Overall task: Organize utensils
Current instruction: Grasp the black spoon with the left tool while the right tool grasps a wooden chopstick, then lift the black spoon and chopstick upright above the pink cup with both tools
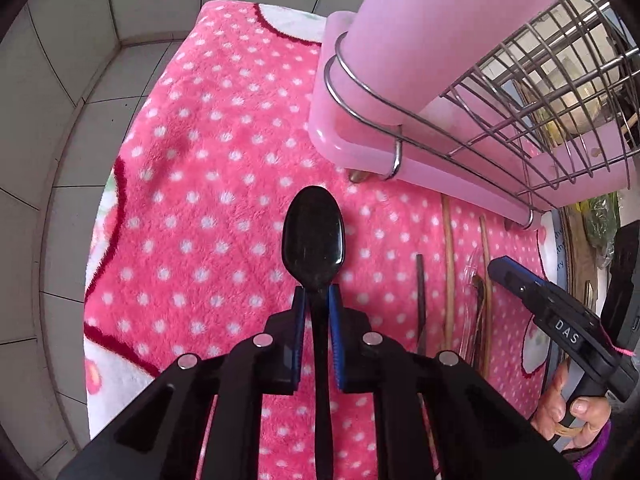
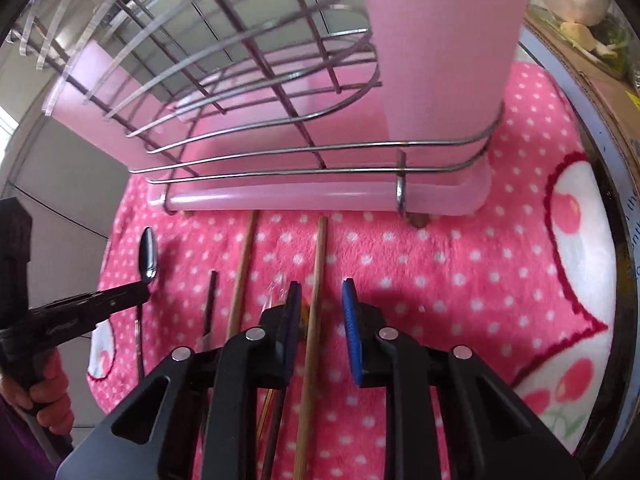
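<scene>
Black spoon (image 1: 314, 236): held by the left gripper (image 1: 317, 300), pads closed on its neck just below the bowl. Long axis runs straight along the fingers, bowl forward, handle trailing back between the finger arms. From the right wrist view the spoon (image 2: 148, 254) appears lifted off the blanket, bowl toward the rack; exact height cannot be told.

Ahead and to the right of the bowl: pink utensil holder (image 1: 432, 36), upright, standing in the near-left corner of the wire dish rack (image 1: 532, 92). Rack sits on a pink drip tray (image 1: 360, 152). The holder's mouth is out of frame above. Judgement: the coming move turns on this — the opening lies up and right of the bowl, so the spoon needs raising and tipping from lying-forward to upright before it goes in.

Right gripper (image 2: 320, 304): fingers parted, holding nothing, low over the right-hand wooden chopstick (image 2: 316, 280), which runs between the pads and parallel to them, tip toward the tray's front edge. Contact not visible.

Further left on the pink dotted blanket (image 2: 440, 272): second chopstick (image 2: 242, 276), a thin dark utensil (image 2: 210, 304), something clear beside it, not identifiable. All lie roughly parallel, pointing at the rack.

Left hand is closer to the holder's corner; right is nearer the loose pieces.
</scene>
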### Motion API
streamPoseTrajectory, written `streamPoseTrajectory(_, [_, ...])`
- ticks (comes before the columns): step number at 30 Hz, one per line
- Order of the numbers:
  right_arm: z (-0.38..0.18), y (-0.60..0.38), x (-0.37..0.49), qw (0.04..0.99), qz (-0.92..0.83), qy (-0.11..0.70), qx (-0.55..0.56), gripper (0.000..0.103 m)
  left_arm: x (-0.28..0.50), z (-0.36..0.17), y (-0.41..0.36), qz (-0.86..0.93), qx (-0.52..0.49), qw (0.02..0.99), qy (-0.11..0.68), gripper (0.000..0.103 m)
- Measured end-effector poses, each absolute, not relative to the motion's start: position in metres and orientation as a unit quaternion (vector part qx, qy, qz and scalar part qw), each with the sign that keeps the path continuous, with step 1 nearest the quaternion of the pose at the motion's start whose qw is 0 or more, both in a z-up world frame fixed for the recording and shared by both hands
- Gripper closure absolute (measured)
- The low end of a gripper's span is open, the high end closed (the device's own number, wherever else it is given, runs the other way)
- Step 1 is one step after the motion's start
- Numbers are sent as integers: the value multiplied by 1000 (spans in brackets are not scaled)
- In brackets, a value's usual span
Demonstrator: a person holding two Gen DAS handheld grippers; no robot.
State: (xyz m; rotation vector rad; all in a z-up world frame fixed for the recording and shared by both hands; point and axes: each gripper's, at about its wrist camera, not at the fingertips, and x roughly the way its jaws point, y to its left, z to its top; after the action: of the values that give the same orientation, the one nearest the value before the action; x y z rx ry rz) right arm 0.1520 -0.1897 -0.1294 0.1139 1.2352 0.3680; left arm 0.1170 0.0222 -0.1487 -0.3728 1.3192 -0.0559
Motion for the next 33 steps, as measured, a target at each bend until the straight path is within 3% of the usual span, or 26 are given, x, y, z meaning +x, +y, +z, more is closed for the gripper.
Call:
streamPoseTrajectory(5, [-133, -177, 160, 800, 152, 579, 26, 84, 126, -152, 20, -38, -151, 769, 620, 91])
streamPoseTrajectory(7, [-133, -174, 161, 804, 146, 576, 9, 94, 131, -154, 15, -40, -141, 767, 624, 90])
streamPoseTrajectory(10, [-132, -179, 159, 804, 153, 574, 29, 97, 138, -156, 4, -41, -126, 770, 624, 90])
streamPoseTrajectory(21, [-127, -243, 134, 809, 146, 557, 114, 97, 126, -144, 19, -60, -157, 791, 588, 92])
streamPoseTrajectory(33, [-83, -279, 103, 856, 160, 473, 138, 97, 81, -93, 45, -68, -189, 842, 500, 92])
